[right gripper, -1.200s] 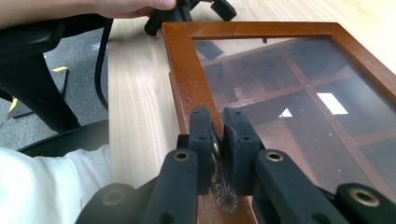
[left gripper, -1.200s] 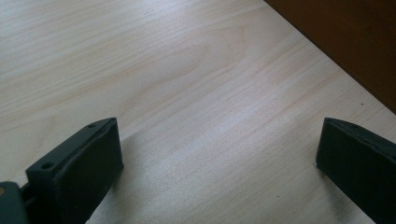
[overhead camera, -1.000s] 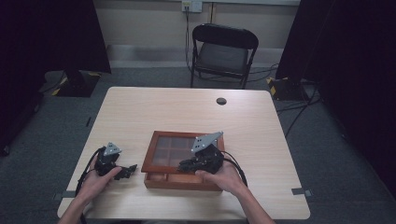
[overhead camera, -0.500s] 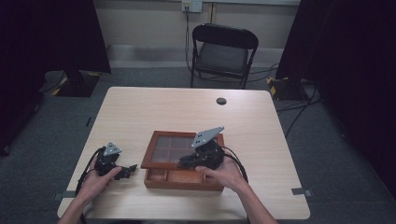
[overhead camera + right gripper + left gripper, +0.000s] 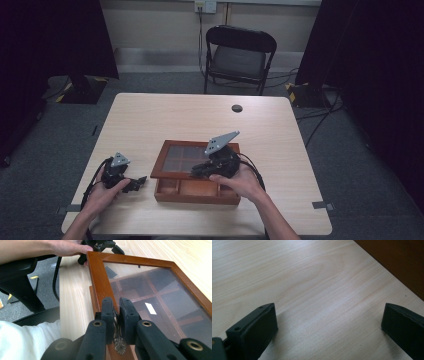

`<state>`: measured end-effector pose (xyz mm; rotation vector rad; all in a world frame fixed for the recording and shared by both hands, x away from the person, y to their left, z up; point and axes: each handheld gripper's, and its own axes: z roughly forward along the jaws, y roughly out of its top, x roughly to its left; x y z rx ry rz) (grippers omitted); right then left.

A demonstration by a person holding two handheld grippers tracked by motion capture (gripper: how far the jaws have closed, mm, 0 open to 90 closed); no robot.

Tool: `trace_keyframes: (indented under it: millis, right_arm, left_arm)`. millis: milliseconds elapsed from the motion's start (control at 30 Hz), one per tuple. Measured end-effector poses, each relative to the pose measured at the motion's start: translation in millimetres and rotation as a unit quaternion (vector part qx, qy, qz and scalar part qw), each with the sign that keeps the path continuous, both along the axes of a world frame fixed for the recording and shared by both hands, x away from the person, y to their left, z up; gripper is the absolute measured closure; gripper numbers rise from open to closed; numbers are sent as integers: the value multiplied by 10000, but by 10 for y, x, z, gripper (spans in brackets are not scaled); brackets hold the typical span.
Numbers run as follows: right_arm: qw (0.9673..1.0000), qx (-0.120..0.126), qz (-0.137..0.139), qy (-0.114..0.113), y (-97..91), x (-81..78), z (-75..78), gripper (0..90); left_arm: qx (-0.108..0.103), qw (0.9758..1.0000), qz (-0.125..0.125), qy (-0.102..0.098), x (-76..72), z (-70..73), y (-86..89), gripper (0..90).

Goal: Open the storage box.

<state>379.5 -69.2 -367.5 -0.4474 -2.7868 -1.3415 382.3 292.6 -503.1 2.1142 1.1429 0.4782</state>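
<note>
A brown wooden box with inner compartments sits at the table's near middle. Its glass-paned lid is hinged at the far side, and its near edge is lifted off the box. My right gripper is shut on the small brass latch on the lid's front frame. My left gripper rests on the table left of the box. It stands open, with bare wood between its fingers. The box's brown side lies just beyond it.
The pale wooden table has a small black round object near its far edge. A black folding chair stands beyond the table. Cables trail from both grippers toward the near edge.
My right gripper has risen a little, and the lid's near edge has come up with it. My left gripper has stayed in place.
</note>
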Motion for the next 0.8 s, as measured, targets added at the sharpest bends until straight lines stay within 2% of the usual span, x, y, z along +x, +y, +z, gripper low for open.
trace_keyframes:
  millis: [800]
  right_arm:
    - [10000,-26,9,33,4,107,169,831]
  left_arm:
    - [-37,10000,24,-8,-1,-3,-5,0]
